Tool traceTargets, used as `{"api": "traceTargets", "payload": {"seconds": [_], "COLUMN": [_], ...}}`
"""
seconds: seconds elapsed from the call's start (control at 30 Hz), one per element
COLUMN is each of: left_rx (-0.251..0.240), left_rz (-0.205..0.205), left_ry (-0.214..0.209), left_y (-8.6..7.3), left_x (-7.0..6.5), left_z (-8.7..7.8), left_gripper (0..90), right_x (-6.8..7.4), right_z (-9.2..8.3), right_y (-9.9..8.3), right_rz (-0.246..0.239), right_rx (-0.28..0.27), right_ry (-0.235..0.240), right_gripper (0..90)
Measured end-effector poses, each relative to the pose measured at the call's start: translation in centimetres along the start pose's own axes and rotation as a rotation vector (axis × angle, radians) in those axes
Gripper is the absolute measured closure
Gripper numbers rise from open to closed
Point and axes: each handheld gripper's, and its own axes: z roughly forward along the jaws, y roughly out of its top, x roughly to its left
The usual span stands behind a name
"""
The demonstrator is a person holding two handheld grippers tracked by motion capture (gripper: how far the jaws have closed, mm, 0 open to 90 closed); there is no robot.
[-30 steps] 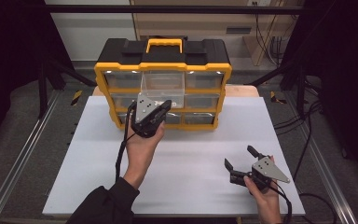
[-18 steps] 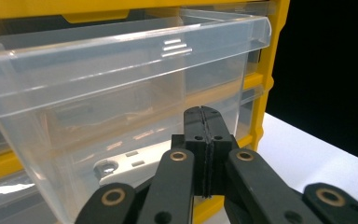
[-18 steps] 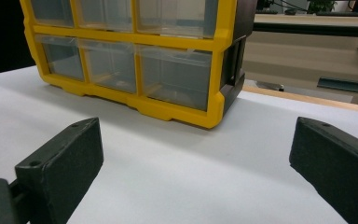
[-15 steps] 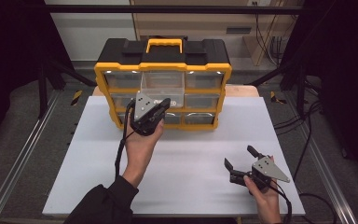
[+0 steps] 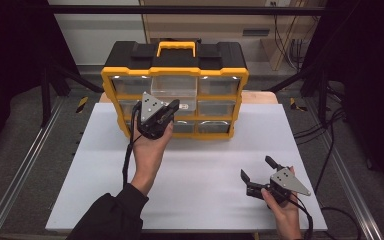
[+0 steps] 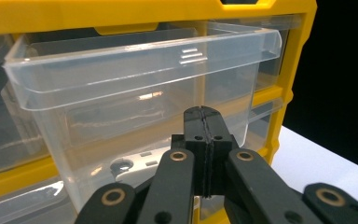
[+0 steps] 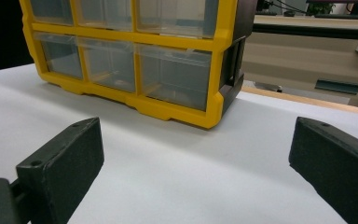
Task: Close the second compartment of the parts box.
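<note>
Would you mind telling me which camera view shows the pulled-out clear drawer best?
The left gripper view: the clear drawer is close, its rim and front wall plain. The high view shows it small, jutting from the organizer's top row.

A white table (image 5: 190,200) bears a drawer cabinet (image 5: 175,65) (yellow-framed).

Table (image 5: 105,165): white top, metal rails alongside.
Floor (image 5: 20,115): grey, yellow-black tape marks.
Rear: beige cabinet (image 5: 220,20), cables, apparently.
Surround: dark.
</note>
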Motion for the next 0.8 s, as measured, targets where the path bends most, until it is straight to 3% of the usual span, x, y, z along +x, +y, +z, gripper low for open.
{"api": "traceTargets", "payload": {"seconds": [0.57, 0.73, 0.8], "left_rx": [0.02, 0.022, 0.027], "left_rz": [0.003, -0.009, -0.034], "left_ry": [0.01, 0.007, -0.003], "left_y": [0.0, 0.1, 0.2], "left_x": [0.8, 1.1, 1.3], "left_z": [1.0, 1.0, 1.1], "left_gripper": [89.8, 89.7, 89.8], "right_x": [0.0, 0.0, 0.0], "right_z": [0.2, 0.3, 0.3], "right_y": [-0.1, -0.1, -0.1], "right_rz": [0.002, 0.009, 0.01], "right_rx": [0.006, 0.008, 0.006], "right_ry": [0.003, 0.002, 0.0], "right_gripper": [3.4, 2.8, 2.9]}}
